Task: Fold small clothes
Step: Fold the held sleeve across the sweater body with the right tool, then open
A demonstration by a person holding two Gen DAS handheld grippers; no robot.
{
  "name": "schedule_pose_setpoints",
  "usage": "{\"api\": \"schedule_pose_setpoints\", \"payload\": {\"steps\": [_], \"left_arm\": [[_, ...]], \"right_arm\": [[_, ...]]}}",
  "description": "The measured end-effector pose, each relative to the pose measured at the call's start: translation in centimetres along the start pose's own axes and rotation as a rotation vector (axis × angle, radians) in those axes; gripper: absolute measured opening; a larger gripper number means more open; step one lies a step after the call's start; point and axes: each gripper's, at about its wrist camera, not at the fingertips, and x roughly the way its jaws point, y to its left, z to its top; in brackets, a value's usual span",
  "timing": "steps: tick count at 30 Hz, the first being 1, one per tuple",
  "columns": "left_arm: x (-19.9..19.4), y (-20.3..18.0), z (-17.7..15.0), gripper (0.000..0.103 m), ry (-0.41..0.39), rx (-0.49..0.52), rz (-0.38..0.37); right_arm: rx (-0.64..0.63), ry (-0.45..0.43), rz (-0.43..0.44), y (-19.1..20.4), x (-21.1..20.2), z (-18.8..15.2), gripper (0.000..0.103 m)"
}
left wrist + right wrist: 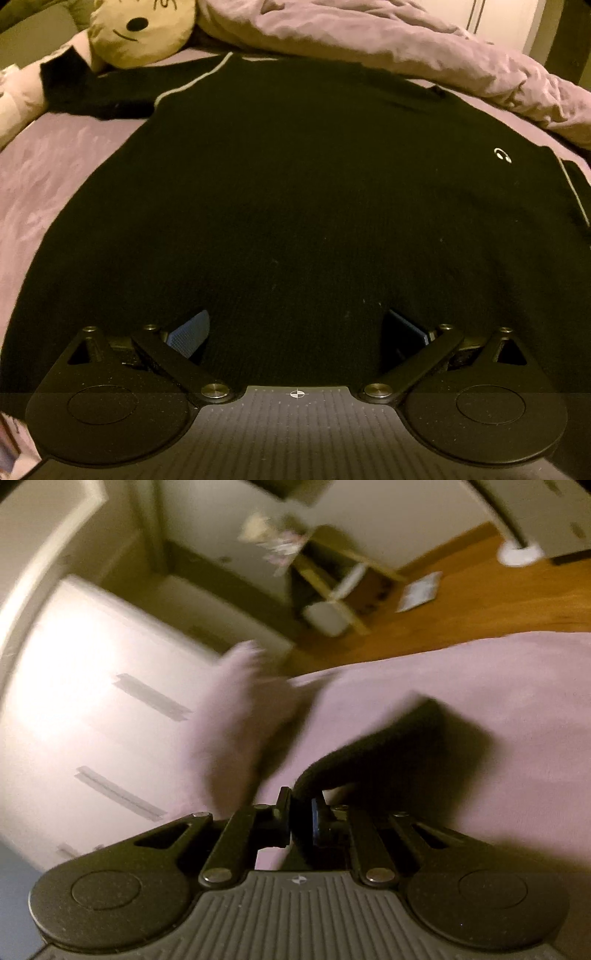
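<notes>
A black long-sleeved top [295, 203] with thin white seam lines and a small white logo lies flat on the pink bed sheet [55, 177], filling the left wrist view. My left gripper [295, 332] is open just above its near hem, fingers wide apart, holding nothing. In the blurred right wrist view my right gripper [301, 819] is shut on a black sleeve [399, 746] of the top, which trails away to the right over the pink sheet [498, 686].
A cream plush toy [140, 29] lies at the far left of the bed. A crumpled pink duvet [406, 48] runs along the far side. Past the bed edge are white drawers [92, 701], a wooden floor [461, 602] and a small wooden shelf [340, 583].
</notes>
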Motion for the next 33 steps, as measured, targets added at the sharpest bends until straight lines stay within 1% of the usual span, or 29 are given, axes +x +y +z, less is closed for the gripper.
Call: {"api": "schedule_pose_setpoints", "payload": {"steps": [2, 5, 8, 9, 11, 13, 16, 17, 19, 20, 21, 22, 23, 24, 25, 26, 28, 29, 30, 31, 32, 33], "left_arm": [[-0.6, 0.3, -0.2, 0.103, -0.008, 0.01, 0.001], [-2.0, 0.8, -0.4, 0.103, -0.043, 0.034, 0.012], [-3.2, 1.8, -0.4, 0.103, -0.072, 0.034, 0.005], [-3.6, 2.3, -0.4, 0.103, -0.078, 0.028, 0.002], [-4.3, 3.3, -0.3, 0.103, -0.092, 0.01, -0.008], [-4.7, 4.1, -0.1, 0.103, -0.102, -0.015, -0.028], [-5.1, 5.3, 0.3, 0.103, -0.117, -0.063, -0.054], [-5.1, 5.5, 0.4, 0.103, -0.118, -0.07, -0.058], [-4.8, 5.7, 0.8, 0.103, -0.105, -0.065, -0.056], [-4.6, 5.7, 1.1, 0.103, -0.089, -0.054, -0.054], [-4.5, 5.6, 1.6, 0.103, -0.067, -0.04, -0.067], [-4.4, 5.5, 1.8, 0.103, -0.06, -0.032, -0.084], [-4.5, 5.4, 2.1, 0.103, -0.067, -0.027, -0.105], [-4.5, 5.1, 2.4, 0.103, -0.084, -0.023, -0.124], [-4.5, 4.5, 2.8, 0.103, -0.11, -0.013, -0.139], [-4.4, 3.7, 3.2, 0.103, -0.135, 0.002, -0.153], [-3.7, 1.5, 4.2, 0.103, -0.153, 0.047, -0.188], [-3.1, 0.1, 4.8, 0.103, -0.148, 0.079, -0.206], [-2.3, -1.6, 5.5, 0.103, -0.134, 0.116, -0.223], [-1.6, -3.3, 6.0, 0.103, -0.124, 0.144, -0.237], [-1.0, -4.7, 6.3, 0.103, -0.122, 0.169, -0.25], [-0.4, -6.2, 6.6, 0.103, -0.131, 0.196, -0.253]], "right_arm": [[-0.044, 0.034, 0.079, 3.1, -0.4, -1.2, 0.01], [-0.149, 0.102, 0.213, 8.5, -1.0, -4.5, 0.01], [-0.285, 0.185, 0.328, 13.9, -1.7, -9.4, 0.01], [-0.355, 0.217, 0.358, 15.8, -1.9, -11.7, 0.01], [-0.468, 0.279, 0.401, 18.3, -2.2, -15.8, 0.01], [-0.566, 0.356, 0.424, 19.8, -2.4, -20.8, 0.01], [-0.667, 0.454, 0.427, 20.5, -2.3, -27.4, 0.01], [-0.692, 0.485, 0.417, 20.4, -2.0, -29.1, 0.013], [-0.723, 0.552, 0.365, 19.5, -2.1, -32.4, 0.025], [-0.711, 0.596, 0.355, 18.9, -2.0, -33.0, 0.032], [-0.661, 0.631, 0.361, 17.8, -2.3, -33.0, 0.034], [-0.61, 0.628, 0.373, 17.1, -3.0, -32.4, 0.035], [-0.564, 0.603, 0.385, 16.0, -3.8, -31.7, 0.039], [-0.529, 0.553, 0.378, 14.7, -4.8, -30.7, 0.051], [-0.507, 0.479, 0.34, 13.3, -6.0, -29.9, 0.058], [-0.501, 0.416, 0.298, 11.9, -7.7, -29.9, 0.063], [-0.502, 0.32, 0.197, 8.9, -9.1, -28.8, 0.063], [-0.501, 0.299, 0.158, 7.4, -9.5, -28.4, 0.063], [-0.508, 0.284, 0.109, 5.6, -9.9, -28.3, 0.059], [-0.52, 0.277, 0.093, 4.4, -10.2, -28.0, 0.051], [-0.526, 0.259, 0.125, 3.2, -10.8, -28.1, 0.047], [-0.503, 0.24, 0.167, 2.3, -11.5, -27.9, 0.047]]}}
